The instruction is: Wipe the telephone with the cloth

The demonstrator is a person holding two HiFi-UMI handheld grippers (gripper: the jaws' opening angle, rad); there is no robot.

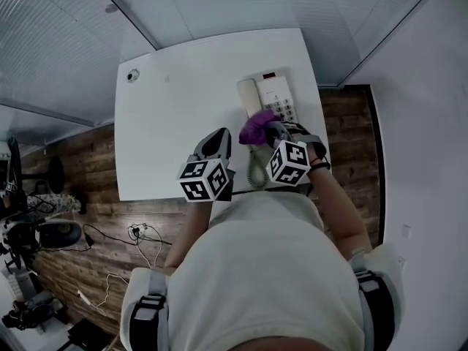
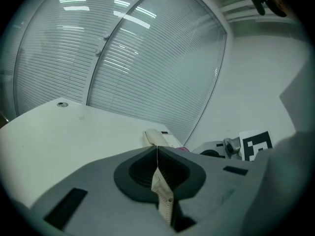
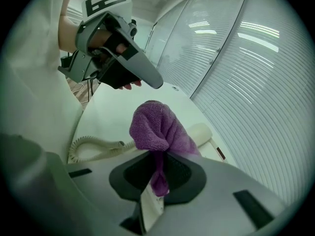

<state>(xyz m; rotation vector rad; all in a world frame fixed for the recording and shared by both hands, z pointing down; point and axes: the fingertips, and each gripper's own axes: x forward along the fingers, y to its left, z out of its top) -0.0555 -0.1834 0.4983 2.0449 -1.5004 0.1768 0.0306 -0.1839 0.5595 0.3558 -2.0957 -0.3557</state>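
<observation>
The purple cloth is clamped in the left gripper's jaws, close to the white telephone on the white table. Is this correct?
Not quite. The purple cloth is clamped in the right gripper, not the left one; the right gripper view shows it pinched between that gripper's jaws. The rest holds: it is close to the white telephone on the white table.

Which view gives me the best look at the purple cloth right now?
The right gripper view: the cloth fills the centre, pinched by the right gripper, with the telephone behind it. The head view shows only a small purple lump; the left gripper view shows a bare sliver.
</observation>
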